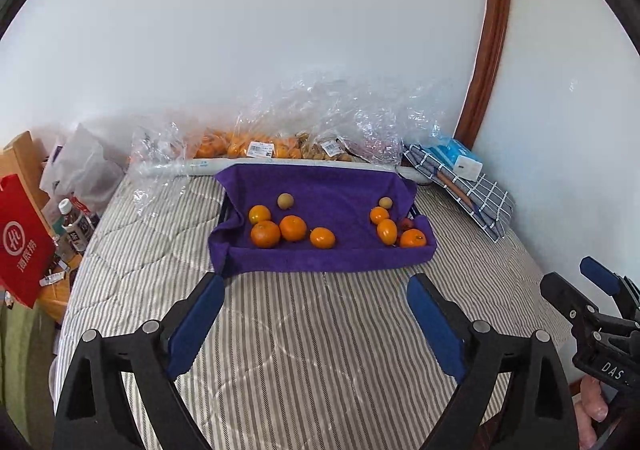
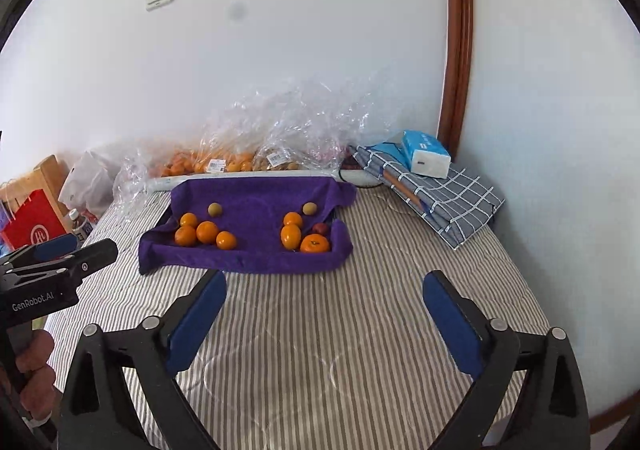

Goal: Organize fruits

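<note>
Both grippers hover over a grey-and-white striped bedcover (image 1: pixel 304 330), short of a tray lined with a purple towel (image 1: pixel 320 190) that sits toward the far side of the bed; the left gripper (image 1: pixel 316 292) has its blue-padded fingers spread wide with nothing between them; the right gripper (image 2: pixel 324 290) is likewise spread wide and holds nothing; each gripper shows at the edge of the other's view, a hand gripping its handle

The fruit lies on the towel in two groups, well apart; on the left, four oranges (image 1: pixel 265 234) cluster close together, some touching, with a small yellow-brown round fruit (image 1: pixel 285 201) just behind them; on the right, three oranges (image 1: pixel 387 231) sit by the tray's right wall, a second small yellow-brown fruit (image 1: pixel 385 203) behind them and a small red fruit (image 1: pixel 407 224) tucked between the oranges and the wall; what kind the small fruits are cannot be told

Behind the tray, against the white wall, lie crumpled clear plastic bags (image 1: pixel 320 122) with more oranges and brownish fruit inside and price labels on them; to the right rests a folded blue checked cloth (image 2: pixel 448 198) with a blue-and-white tissue pack (image 2: pixel 426 154) on top; off the bed's left edge stand a red paper bag (image 1: pixel 22 242) and a bottle (image 1: pixel 74 222)
</note>
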Tool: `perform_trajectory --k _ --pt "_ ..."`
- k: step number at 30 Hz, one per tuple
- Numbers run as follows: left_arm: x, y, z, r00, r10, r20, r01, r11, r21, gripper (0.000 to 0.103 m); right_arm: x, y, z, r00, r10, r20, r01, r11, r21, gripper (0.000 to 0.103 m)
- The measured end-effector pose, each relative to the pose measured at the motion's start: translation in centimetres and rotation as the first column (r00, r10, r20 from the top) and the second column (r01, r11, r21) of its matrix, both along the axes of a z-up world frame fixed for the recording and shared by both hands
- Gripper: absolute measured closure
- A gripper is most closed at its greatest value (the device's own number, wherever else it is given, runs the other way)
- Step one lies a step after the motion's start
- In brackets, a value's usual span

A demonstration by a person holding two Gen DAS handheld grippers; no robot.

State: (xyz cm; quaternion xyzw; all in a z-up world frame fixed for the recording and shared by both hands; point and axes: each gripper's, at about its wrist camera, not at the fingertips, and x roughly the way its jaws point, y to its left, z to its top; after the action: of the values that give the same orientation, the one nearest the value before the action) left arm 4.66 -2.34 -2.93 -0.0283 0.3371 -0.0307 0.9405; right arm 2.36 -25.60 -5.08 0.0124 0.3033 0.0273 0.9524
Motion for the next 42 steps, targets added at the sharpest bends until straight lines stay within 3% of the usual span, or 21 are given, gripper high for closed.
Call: perform_trajectory --k 12,22,42 --pt "-3.9 0.7 0.0 0.999 0.017 0.030 -0.017 1.000 0.008 0.009 -3.6 0.5 -1.1 1.000 0.009 -0.013 -0.009 1.000 0.019 0.004" --pt "-4.4 0.6 1.2 0.998 0.025 0.065 -0.027 0.999 0.017 0.009 -4.2 0.2 -0.5 1.000 -0.001 -0.001 0.001 1.000 0.027 0.004" --pt "-4.6 1.3 0.9 0.998 0.042 0.057 -0.043 0.999 0.028 0.009 -4.3 0.3 -0.5 1.000 -0.007 0.002 0.007 1.000 0.024 0.004"
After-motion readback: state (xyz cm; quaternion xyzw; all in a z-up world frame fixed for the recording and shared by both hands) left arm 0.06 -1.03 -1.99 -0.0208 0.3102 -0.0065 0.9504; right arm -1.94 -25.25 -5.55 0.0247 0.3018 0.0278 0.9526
